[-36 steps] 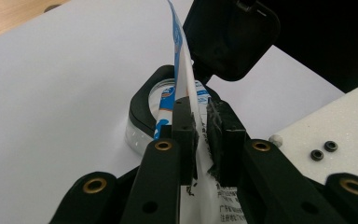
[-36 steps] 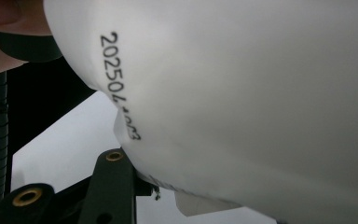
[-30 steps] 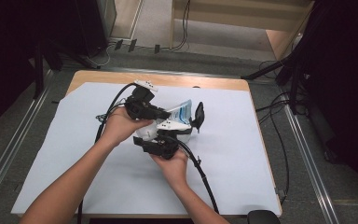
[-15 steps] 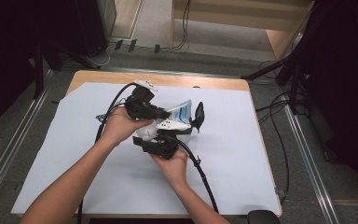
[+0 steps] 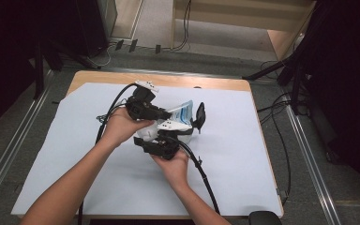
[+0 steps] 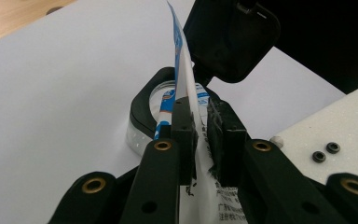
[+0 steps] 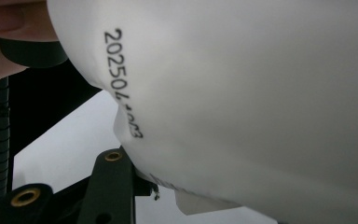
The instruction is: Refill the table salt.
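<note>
A white and blue plastic packet [image 5: 183,109] is held above the white sheet between both grippers. In the high view my left gripper [image 5: 168,111] reaches in from the left. The left gripper view shows its pads [image 6: 185,122] pinching the packet's thin upper edge [image 6: 182,74]. My right gripper [image 5: 190,123] comes from below, with one black finger [image 5: 199,115] on the packet's right side. In the right gripper view the packet's white face [image 7: 261,93] with a printed date lies close to the camera, and the left finger [image 7: 113,186] touches it. The other finger is hidden.
A white sheet [image 5: 262,154] covers most of the wooden table [image 5: 98,77]. Each gripper trails a black cable [image 5: 201,171] toward the table's front edge. More cables [image 5: 281,126] lie on the floor to the right. Metal rails [image 5: 309,159] run along both sides.
</note>
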A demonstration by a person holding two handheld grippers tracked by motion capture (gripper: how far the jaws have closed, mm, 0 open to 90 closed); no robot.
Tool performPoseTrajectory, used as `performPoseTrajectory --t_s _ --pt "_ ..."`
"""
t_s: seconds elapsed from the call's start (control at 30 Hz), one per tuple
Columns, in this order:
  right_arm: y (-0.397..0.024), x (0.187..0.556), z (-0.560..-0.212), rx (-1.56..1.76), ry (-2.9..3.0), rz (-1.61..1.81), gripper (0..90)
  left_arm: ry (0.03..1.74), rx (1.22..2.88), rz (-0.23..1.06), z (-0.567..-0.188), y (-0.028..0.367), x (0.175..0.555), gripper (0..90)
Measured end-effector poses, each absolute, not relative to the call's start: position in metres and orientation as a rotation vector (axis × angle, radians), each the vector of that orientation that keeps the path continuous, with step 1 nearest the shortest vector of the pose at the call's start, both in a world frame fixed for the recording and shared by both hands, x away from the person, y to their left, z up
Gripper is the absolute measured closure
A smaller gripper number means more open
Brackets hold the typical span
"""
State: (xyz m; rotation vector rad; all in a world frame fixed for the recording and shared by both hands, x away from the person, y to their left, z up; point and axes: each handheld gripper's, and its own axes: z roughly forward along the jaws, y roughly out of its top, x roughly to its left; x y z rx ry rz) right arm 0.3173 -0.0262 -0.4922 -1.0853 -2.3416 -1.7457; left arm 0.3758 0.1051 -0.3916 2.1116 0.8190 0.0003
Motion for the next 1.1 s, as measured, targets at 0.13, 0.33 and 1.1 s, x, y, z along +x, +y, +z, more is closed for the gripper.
performPoseTrajectory --t_s 0.13,0.33,1.1 --pt "-0.0261 0.3174 -0.4923 -1.087 -2.340 -1.748 56.6 0.820 2.108 0.000 -0.3918 0.1051 0.3756 81.3" --pt "-0.0260 0.3172 -0.4924 -1.090 -2.340 -1.749 56.7 0.818 2.106 0.001 -0.3920 0.1053 0.3755 81.1" --pt "-0.0254 0.3178 -0.4919 -1.086 -2.334 -1.755 56.9 0.820 2.101 0.007 -0.3915 0.1056 0.3746 81.2"
